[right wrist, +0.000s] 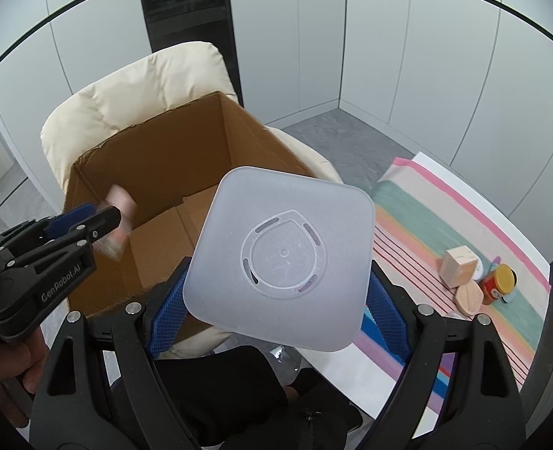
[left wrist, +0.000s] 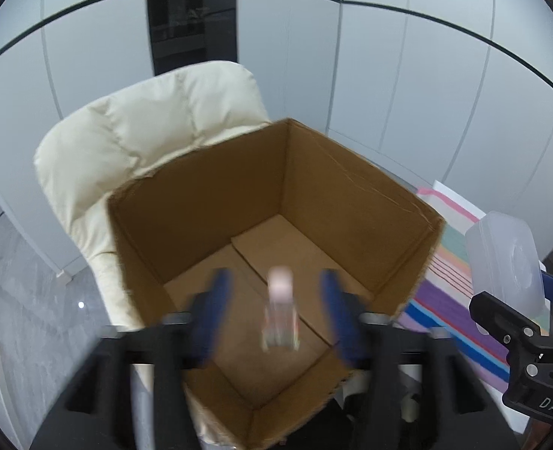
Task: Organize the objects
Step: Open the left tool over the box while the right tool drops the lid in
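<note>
My left gripper (left wrist: 278, 315) has its jaws wide over the box (left wrist: 216, 195), a blurred bottle (left wrist: 280, 311) loose between them, while my right gripper (right wrist: 276, 305) clamps the tub (right wrist: 282, 255) beside it.

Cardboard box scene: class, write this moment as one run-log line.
left gripper: open, blurred bottle loose between jaws above cardboard box | right gripper: holds plastic container | box on cream chair
</note>
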Demonstrator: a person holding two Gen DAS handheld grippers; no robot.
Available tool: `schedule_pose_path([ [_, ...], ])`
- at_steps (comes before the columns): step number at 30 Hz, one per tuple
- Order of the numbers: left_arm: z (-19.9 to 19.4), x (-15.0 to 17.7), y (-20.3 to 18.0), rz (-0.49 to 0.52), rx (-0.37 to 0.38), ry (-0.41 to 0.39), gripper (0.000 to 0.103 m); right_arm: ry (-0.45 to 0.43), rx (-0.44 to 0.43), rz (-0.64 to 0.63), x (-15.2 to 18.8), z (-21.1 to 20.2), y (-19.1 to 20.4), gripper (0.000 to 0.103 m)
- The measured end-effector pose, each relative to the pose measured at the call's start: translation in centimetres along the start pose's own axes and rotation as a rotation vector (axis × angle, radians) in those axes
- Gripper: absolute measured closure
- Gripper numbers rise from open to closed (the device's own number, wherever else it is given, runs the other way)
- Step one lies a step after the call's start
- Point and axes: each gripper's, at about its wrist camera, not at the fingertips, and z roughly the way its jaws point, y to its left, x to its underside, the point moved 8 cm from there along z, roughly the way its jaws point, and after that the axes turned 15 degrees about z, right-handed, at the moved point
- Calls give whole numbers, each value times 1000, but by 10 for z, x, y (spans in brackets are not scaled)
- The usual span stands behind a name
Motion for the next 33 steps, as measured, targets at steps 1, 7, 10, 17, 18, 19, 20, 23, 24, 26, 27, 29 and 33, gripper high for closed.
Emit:
schedule_pose_path([
  [1, -4, 1, 8, -18, -22, -13, 14, 0, -3, -3, 0, 1, 3, 15],
  [7, -18, 11, 47, -72, -122, -29, 0, 12, -13, -36, 0, 10, 29, 15],
  [10, -22, 18, 62, -76, -133, -22, 0, 15, -27, -57, 2, 13, 44, 15],
  [17, -32, 36, 99, -125, -166, -3, 0, 29, -60, -98, 7, 21, 82, 15],
  [18, -33, 39, 104, -130, -171, -1, 0, 30, -66, -103, 8, 22, 87, 15],
  [19, -35, 41, 107, -134, -175, 1, 0, 31, -68, -108, 8, 23, 92, 15],
  [20, -35, 44, 112, -139, -179, 4, 0, 32, -70, -113, 8, 24, 96, 15],
  [23, -39, 50, 125, -160, -183, 5, 0, 51, -73, -116, 11, 31, 107, 15],
  [24, -40, 52, 128, -164, -185, 8, 0, 59, -74, -111, 12, 33, 110, 15],
  [26, -40, 56, 134, -169, -192, 17, 0, 70, -77, -110, 13, 38, 114, 15],
  [27, -40, 58, 136, -172, -192, 20, 0, 72, -77, -111, 13, 40, 117, 15],
  [29, -42, 61, 140, -177, -196, 25, 0, 69, -77, -104, 11, 42, 120, 15],
  [33, -43, 66, 148, -187, -209, 31, 0, 59, -80, -84, 8, 45, 126, 4],
])
